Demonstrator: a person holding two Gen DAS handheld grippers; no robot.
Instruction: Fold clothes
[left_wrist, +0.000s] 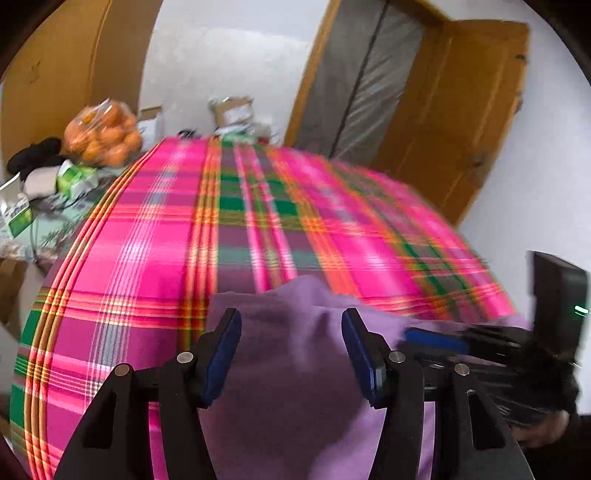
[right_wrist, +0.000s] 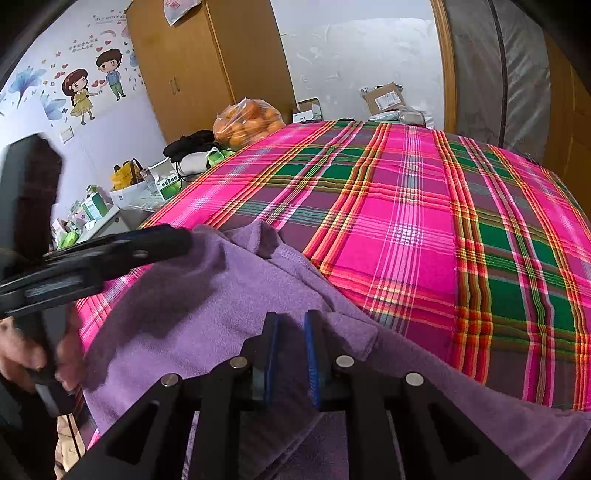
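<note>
A purple fleece garment lies bunched at the near edge of the bed, on the pink, green and orange plaid sheet. My right gripper is shut on a fold of the purple garment, with cloth pinched between its blue pads. My left gripper hovers over the same purple garment, its jaws wide apart and holding nothing. The right gripper shows at the right of the left wrist view. In the right wrist view the left gripper reaches in from the left, held by a hand.
A bag of oranges, black and white clothes and small boxes crowd a side table left of the bed. Cardboard parcels sit at the bed's far end. A wardrobe and a wooden door stand behind.
</note>
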